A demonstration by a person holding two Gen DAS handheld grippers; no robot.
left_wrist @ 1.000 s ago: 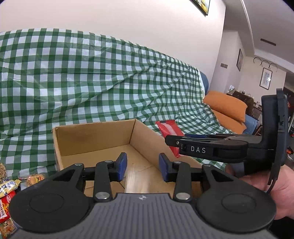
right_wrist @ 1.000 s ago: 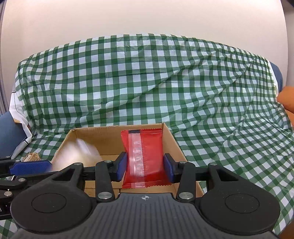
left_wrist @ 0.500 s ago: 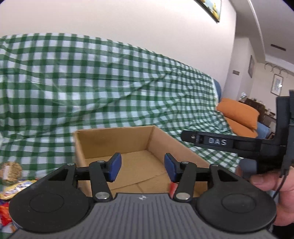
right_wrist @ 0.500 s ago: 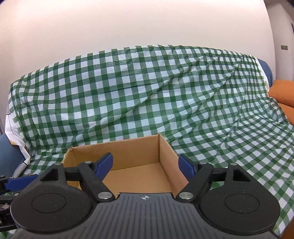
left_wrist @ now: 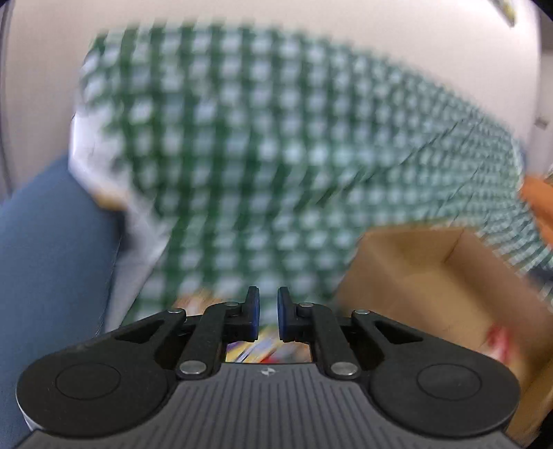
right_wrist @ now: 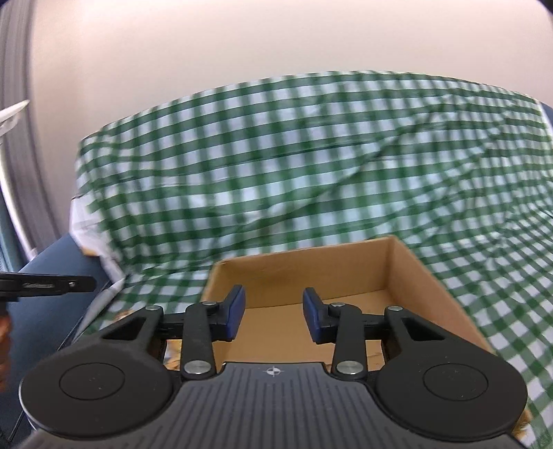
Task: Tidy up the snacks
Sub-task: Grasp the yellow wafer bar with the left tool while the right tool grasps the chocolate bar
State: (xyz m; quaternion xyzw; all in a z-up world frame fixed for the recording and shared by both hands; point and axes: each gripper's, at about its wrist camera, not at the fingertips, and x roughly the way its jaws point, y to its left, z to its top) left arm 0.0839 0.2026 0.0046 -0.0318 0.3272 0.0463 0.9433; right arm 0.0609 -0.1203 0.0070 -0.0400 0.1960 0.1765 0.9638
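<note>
- Seen from the left wrist, heavily blurred: left gripper at 6 o'clock, blue pads drawn to a narrow slit, nothing visibly between them.
- Beneath and just beyond those pads, a smear of bright wrappers, the snacks, too blurred to tell apart.
- Toward 4 o'clock, an open cardboard box resting on the cloth, with a red packet low inside its near right corner.
- Spread across the middle from 9 to 3 o'clock, a green-and-white checked cloth, draped up a sofa back and down over the seat.
- At 8 o'clock, bare blue upholstery beyond the cloth's white edge; at 3 o'clock, a sliver of orange cushion.
- Above, from 10 to 2 o'clock, a plain pale wall.
- Seen from the right wrist, sharper: right gripper at 6 o'clock, jaws moderately parted and holding nothing.
- Directly ahead of those fingers, the same cardboard box, mouth up, brown floor showing between the pads.
- Around the box from 9 through 12 to 3 o'clock, the checked cloth, creased and folded.
- At 9 o'clock, the left gripper's black arm reaching in from the frame edge over blue upholstery.
- Pale wall filling the top, with a grey upright strip, unclear what, at 10 o'clock.
</note>
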